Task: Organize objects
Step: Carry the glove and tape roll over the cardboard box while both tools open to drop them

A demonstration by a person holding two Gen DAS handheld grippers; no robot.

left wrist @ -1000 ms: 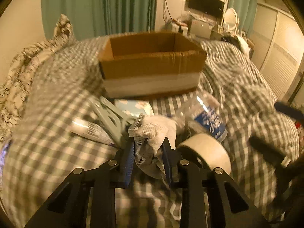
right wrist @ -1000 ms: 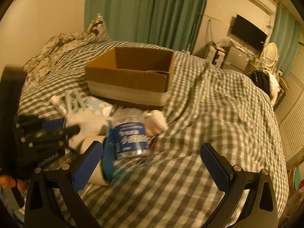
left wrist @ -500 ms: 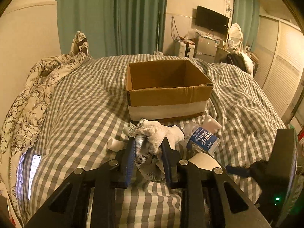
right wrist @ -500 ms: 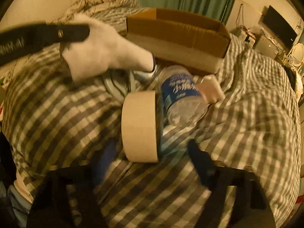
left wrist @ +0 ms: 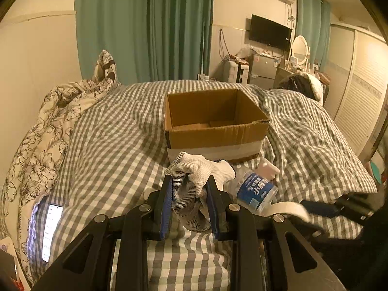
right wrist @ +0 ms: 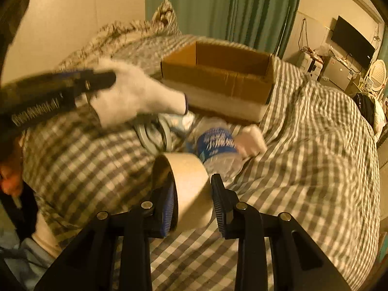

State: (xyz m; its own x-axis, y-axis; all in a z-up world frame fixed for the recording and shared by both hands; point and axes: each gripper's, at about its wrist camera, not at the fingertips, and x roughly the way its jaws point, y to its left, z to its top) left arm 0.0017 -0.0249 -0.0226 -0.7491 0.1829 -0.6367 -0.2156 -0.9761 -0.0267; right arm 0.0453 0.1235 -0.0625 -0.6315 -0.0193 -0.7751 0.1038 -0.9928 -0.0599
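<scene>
left gripper (left wrist: 189, 206): jaws pinched on white glove (left wrist: 198, 177), cuff drooping beyond tips; may snag the rim of cardboard box (left wrist: 215, 135) ahead. right gripper (right wrist: 192, 201): jaws narrowed around tape roll (right wrist: 191, 186); smooth sides, could slip. bottle (right wrist: 215, 145) just past tips.

Dim, amber-tinted room light; strong fisheye curve with black corners.

The left wrist view is mostly sharp; a lit phone screen (left wrist: 52, 230) glows pale at the lower left and the roll of tape (left wrist: 288, 209) smears. The right wrist view is motion-blurred: the white glove (right wrist: 135, 97) and checked bedspread (right wrist: 315, 145) streak softly.
</scene>
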